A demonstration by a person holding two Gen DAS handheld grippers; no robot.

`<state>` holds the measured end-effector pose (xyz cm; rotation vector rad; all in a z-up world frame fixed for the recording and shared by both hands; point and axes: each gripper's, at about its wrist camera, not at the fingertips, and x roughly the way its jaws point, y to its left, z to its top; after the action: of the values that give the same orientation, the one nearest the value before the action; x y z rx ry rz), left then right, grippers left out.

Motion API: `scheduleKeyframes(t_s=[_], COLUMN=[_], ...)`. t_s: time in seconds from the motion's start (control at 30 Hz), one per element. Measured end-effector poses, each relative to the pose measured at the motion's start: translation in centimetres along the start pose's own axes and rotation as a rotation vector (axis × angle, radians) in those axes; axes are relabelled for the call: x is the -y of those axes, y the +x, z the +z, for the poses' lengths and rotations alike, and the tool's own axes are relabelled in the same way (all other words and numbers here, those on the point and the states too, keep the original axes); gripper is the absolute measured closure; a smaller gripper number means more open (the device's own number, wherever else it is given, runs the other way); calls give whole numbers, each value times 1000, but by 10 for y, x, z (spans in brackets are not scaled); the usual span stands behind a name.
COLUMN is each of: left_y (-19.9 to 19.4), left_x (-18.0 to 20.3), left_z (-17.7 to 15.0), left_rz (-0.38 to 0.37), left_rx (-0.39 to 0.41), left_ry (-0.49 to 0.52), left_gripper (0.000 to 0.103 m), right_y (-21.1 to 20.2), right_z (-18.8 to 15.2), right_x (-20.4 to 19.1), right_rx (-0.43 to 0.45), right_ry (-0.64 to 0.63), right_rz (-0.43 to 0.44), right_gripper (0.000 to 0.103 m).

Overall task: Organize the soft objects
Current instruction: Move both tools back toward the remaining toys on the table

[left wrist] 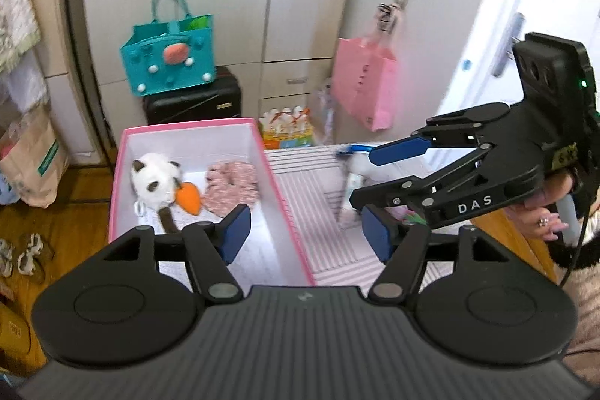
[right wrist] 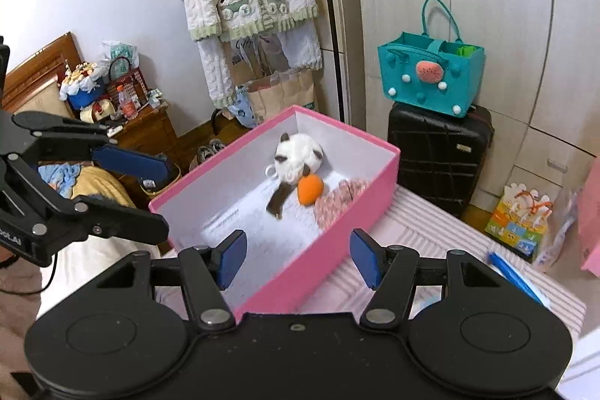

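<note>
A pink box (left wrist: 287,212) (right wrist: 378,182) with a white inside sits on a striped pink-and-white bedcover (left wrist: 330,235) (right wrist: 420,223). Inside lie a white plush cat with brown ears (left wrist: 153,177) (right wrist: 296,156), an orange plush carrot (left wrist: 189,199) (right wrist: 310,189) and a pink speckled scrunchie (left wrist: 234,188) (right wrist: 337,201). My left gripper (left wrist: 305,237) (right wrist: 127,186) is open and empty above the box's near end. My right gripper (right wrist: 298,255) (left wrist: 378,182) is open and empty, over the box's near right wall.
A teal felt bag (left wrist: 168,62) (right wrist: 431,77) stands on a black suitcase (left wrist: 195,102) (right wrist: 442,156) by the wardrobe. A pink bag (left wrist: 365,85) hangs on the fridge side. A blue-and-white object (left wrist: 354,162) (right wrist: 513,274) lies on the bedcover. A bedside cabinet (right wrist: 146,130) stands left.
</note>
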<state>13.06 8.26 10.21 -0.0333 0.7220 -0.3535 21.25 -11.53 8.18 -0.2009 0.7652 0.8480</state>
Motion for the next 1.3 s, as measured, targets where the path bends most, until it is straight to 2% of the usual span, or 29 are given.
scheduleKeyframes(t_s=[0.33, 0.63, 0.77, 0.83, 1.07, 1.3], left_y=[-6, 29, 47, 56, 90, 123], left_x=[55, 83, 93, 99, 108, 111], left_z=[-24, -46, -56, -61, -74, -81], left_rz=[-45, -110, -124, -132, -163, -67], left_rx=[-41, -139, -160, -155, -110, 32], left_ry=[113, 205, 239, 267, 272, 266], left_gripper=[34, 33, 33, 33, 34, 35], right_y=[-43, -56, -56, -56, -45, -26], right_z=[-61, -117, -139, -150, -185, -215], right_x=[9, 31, 38, 42, 63, 88], right_rx=[-25, -39, -40, -31, 7, 90], right_ry=[26, 104, 132, 142, 181, 218], right_rz=[-96, -150, -156, -164, -194, -216], right_gripper=[37, 37, 36, 36, 36, 36])
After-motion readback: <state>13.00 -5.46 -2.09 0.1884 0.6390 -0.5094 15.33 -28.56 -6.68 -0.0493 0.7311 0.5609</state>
